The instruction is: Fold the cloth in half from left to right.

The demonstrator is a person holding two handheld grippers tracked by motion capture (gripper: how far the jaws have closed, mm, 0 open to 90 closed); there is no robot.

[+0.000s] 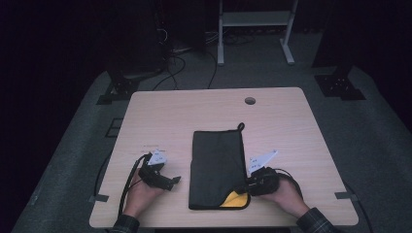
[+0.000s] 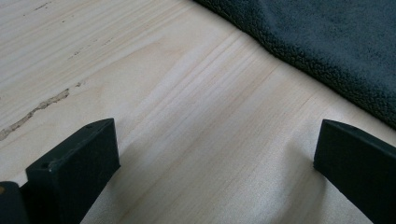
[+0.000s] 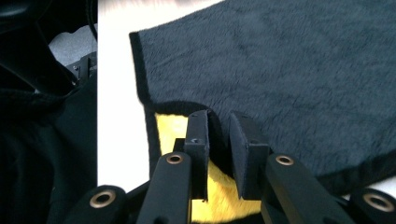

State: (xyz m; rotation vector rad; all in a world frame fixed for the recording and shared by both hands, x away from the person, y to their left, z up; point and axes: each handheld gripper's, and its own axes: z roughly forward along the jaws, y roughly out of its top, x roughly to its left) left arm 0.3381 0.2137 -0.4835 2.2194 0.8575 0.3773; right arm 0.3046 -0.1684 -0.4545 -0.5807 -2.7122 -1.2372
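Observation:
A dark grey fleece cloth (image 1: 216, 160) lies flat in the middle of the wooden table (image 1: 286, 121), with a small loop (image 1: 240, 126) at its far right corner. Its near right corner is turned up and shows a yellow underside (image 1: 234, 200). My right gripper (image 1: 246, 184) is at that corner. In the right gripper view, the right gripper (image 3: 219, 126) has its jaws nearly together with the cloth's (image 3: 280, 60) black hem between them, above the yellow side (image 3: 170, 128). My left gripper (image 1: 174, 182) rests left of the cloth. The left gripper (image 2: 215, 154) is open over bare wood, with the cloth's edge (image 2: 336, 42) just beyond it.
A round cable hole (image 1: 249, 100) sits near the table's far edge. Bare wood surrounds the cloth on all sides. Beyond the table are dark floor, cables and a white metal frame (image 1: 252, 29). Both forearms enter from the near edge.

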